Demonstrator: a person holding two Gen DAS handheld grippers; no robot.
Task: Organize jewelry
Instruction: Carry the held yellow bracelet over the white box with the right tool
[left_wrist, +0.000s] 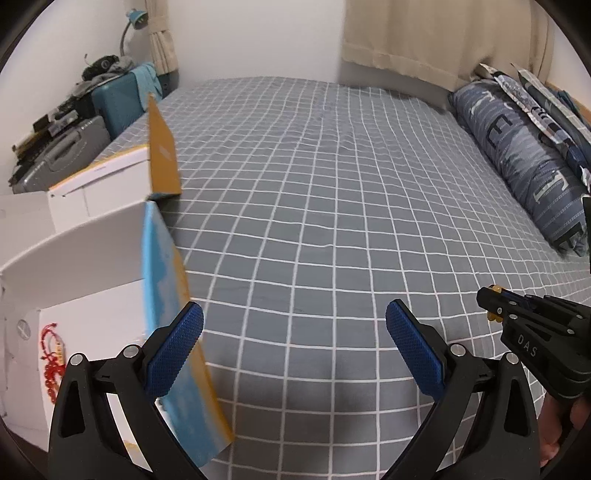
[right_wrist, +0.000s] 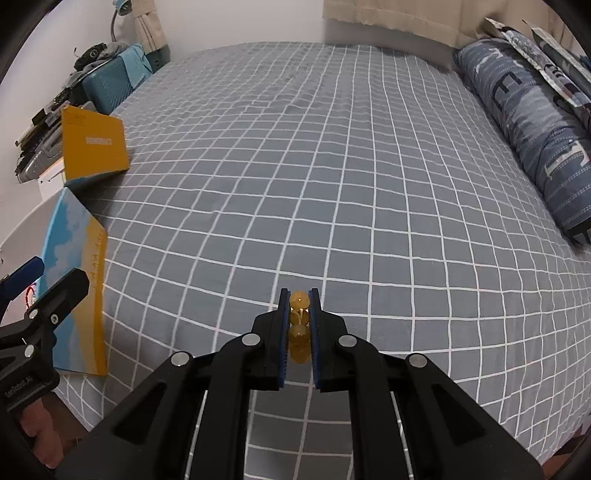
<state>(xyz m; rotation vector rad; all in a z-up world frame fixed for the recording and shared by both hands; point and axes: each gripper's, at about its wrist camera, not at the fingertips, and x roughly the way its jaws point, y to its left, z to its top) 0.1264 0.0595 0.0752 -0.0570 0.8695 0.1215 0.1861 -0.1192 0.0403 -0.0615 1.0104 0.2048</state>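
The right gripper squeezes yellow beads over the bed, probably to put them in the box; the left gripper has its fingers wide apart

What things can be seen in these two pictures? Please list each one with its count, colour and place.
yellow bead bracelet: one, amber yellow, clamped between the right gripper's fingers
red bead jewelry: one, red, inside the near box
near box: one, white, lid blue and yellow, bed's left edge
far box: one, white, lid yellow, behind the near box
bed sheet: one, grey with white grid
pillow: one, dark blue patterned, right side
suitcases: two, teal and grey, beside the bed at left
desk lamp: one, teal, far left corner
curtain: beige, back wall
left gripper: black, blue pads, open
right gripper: black, shut on the bracelet
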